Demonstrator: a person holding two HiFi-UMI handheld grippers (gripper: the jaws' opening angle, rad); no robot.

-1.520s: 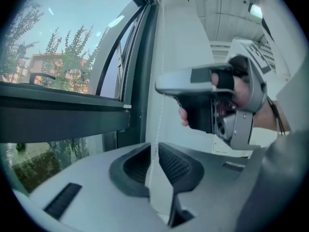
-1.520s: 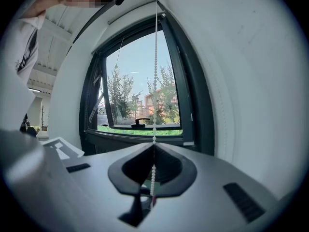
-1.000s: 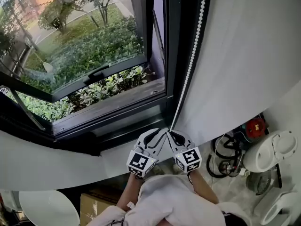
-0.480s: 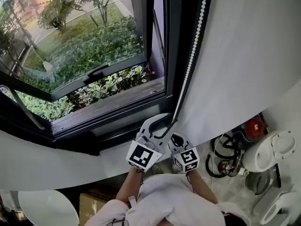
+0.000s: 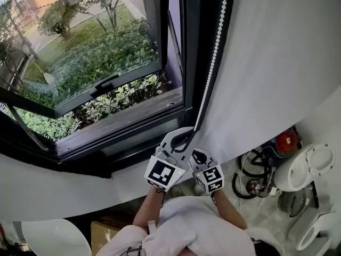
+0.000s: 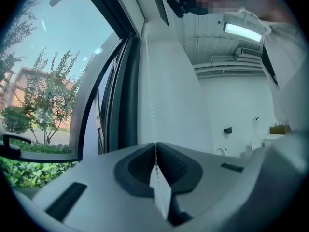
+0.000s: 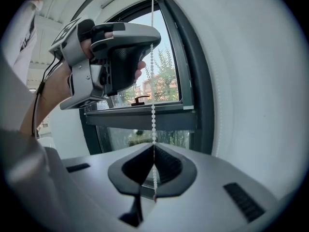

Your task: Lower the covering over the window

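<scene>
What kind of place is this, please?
Probably a storage or utility room beside a garden: a dark-framed window over shrubs, a white roller blind with its bead chain, and appliances on the floor.

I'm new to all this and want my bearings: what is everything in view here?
window: one, dark frame, open, left
bead chain: one, white, along the frame
plants: many, green, outside
wall: one, white, right of the window
appliance: one, white, lower right
cables: a tangle, black, beside the appliance
box: one, brown, bottom left
left gripper: one, grey, higher on the chain, jaws just closed on it
right gripper: one, grey, lower, shut on the chain
</scene>
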